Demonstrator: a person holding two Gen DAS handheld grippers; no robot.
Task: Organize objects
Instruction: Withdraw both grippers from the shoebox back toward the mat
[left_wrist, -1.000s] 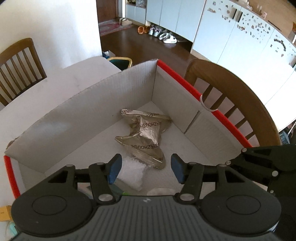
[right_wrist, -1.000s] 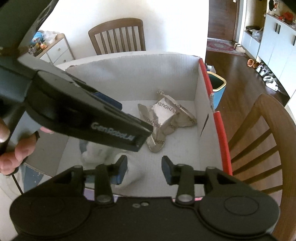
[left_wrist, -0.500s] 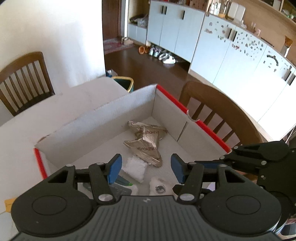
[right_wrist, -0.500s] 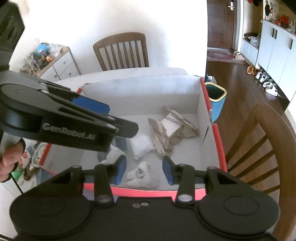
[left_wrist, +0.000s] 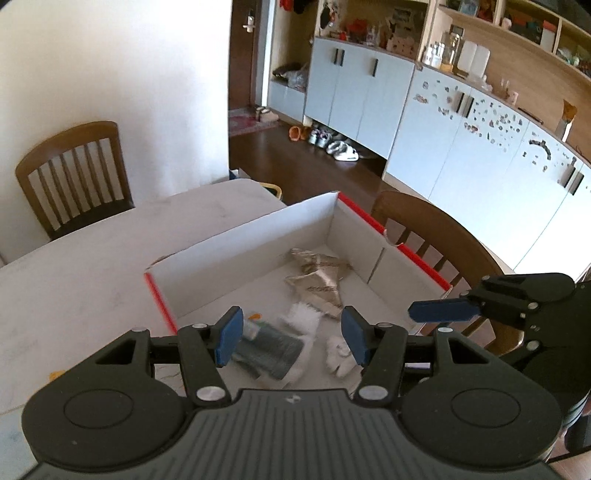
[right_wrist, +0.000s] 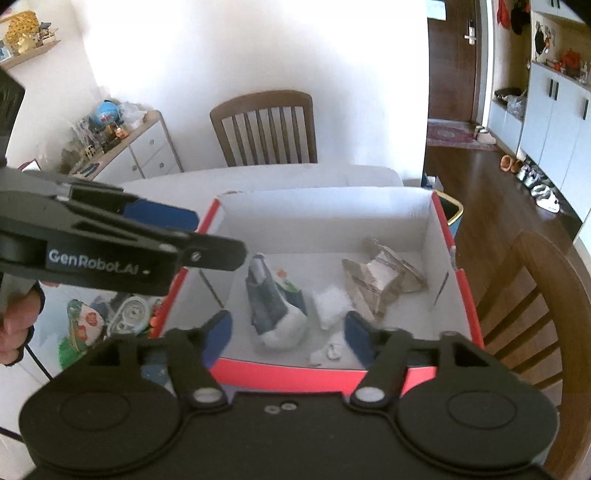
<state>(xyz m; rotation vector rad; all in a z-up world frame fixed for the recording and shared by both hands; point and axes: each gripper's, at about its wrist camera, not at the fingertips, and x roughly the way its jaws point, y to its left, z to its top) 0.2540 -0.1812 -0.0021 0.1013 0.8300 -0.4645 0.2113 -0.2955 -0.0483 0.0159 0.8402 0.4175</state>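
A white cardboard box with a red rim (right_wrist: 295, 373) stands on the white table (left_wrist: 92, 258). In it lie crumpled silver foil packets (right_wrist: 380, 280), a blue-and-white pouch (right_wrist: 273, 302), a white fluffy wad (right_wrist: 328, 302) and a small white piece with a ring (right_wrist: 330, 352). My right gripper (right_wrist: 288, 328) hovers over the box's near rim, its jaws opening with nothing between them. My left gripper (left_wrist: 291, 339) hangs open above the box's near end, also holding nothing. Its fingers (right_wrist: 207, 251) reach in from the left in the right wrist view.
Wooden chairs stand at the table's far side (right_wrist: 266, 125) and beside the box (right_wrist: 535, 288). Several small colourful items (right_wrist: 85, 321) and a tape dispenser (right_wrist: 129, 317) lie on the table left of the box. A person's hand (right_wrist: 14, 325) holds the left gripper.
Both grippers have risen and drawn back from the box interior. The right jaws have spread from narrow to wide. The pouch and small white piece lie uncovered in the box.
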